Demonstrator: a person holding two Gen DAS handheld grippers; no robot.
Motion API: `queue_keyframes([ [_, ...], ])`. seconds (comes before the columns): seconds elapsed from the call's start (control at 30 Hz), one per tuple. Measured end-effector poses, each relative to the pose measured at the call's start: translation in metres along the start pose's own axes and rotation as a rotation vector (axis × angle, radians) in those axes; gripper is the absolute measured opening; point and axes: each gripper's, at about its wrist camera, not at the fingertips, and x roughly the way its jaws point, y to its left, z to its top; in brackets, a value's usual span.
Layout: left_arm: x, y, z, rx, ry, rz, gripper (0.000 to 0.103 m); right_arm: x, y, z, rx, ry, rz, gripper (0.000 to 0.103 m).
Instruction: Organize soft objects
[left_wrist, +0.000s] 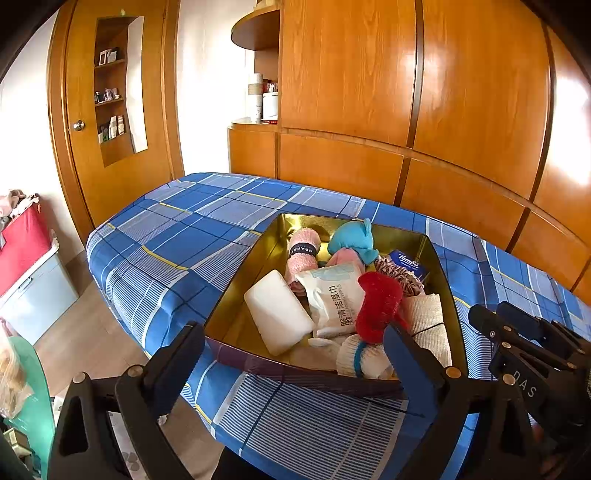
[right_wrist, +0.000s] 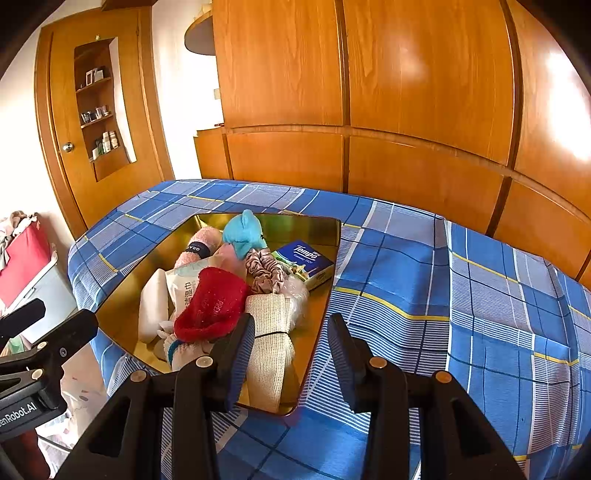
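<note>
A gold-lined box (left_wrist: 236, 295) (right_wrist: 122, 291) sits on the blue plaid bed and holds several soft things: a white sponge (left_wrist: 279, 312), a wet-wipes pack (left_wrist: 334, 295), a red sock (left_wrist: 380, 304) (right_wrist: 212, 304), a pink rolled towel (left_wrist: 303, 254), a blue plush (left_wrist: 352, 238) (right_wrist: 243, 230), a Tempo tissue pack (left_wrist: 410, 263) (right_wrist: 304, 256), a pink scrunchie (right_wrist: 266, 273) and a beige bandage roll (right_wrist: 269, 350). My left gripper (left_wrist: 291, 347) is open and empty above the box's near edge. My right gripper (right_wrist: 291, 354) is open and empty over the box's right near corner.
The bed (right_wrist: 424, 295) stretches right of the box. Wooden wardrobe panels (right_wrist: 406, 110) stand behind it. A door with a mirror (left_wrist: 110, 110) is at the back left. A red and grey storage box (left_wrist: 26, 266) stands on the floor at the left.
</note>
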Motion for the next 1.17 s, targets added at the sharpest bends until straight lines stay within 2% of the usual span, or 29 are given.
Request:
queue_keyframes([
  [0.6, -0.0019, -0.0017, 0.0, 0.002, 0.005, -0.01, 0.103, -0.0015, -0.001, 0.0001, -0.001, -0.002, -0.002, 0.041],
  [0.73, 0.0021, -0.0009, 0.0006, -0.005, 0.032, 0.001, 0.103, -0.0017, -0.0019, -0.0006, -0.001, 0.0, -0.003, 0.041],
  [0.83, 0.0052, -0.0001, -0.0008, -0.002, 0.044, -0.018, 0.103, -0.0012, -0.0025, -0.002, -0.003, 0.003, -0.004, 0.041],
  [0.93, 0.0038, 0.0013, -0.0015, -0.011, 0.026, -0.048, 0.102, -0.0003, -0.0031, -0.003, -0.002, 0.007, -0.006, 0.041],
  [1.17, 0.001, 0.0005, 0.0012, 0.001, -0.003, -0.008, 0.102, 0.0007, -0.0054, -0.0037, -0.001, 0.012, -0.012, 0.041],
])
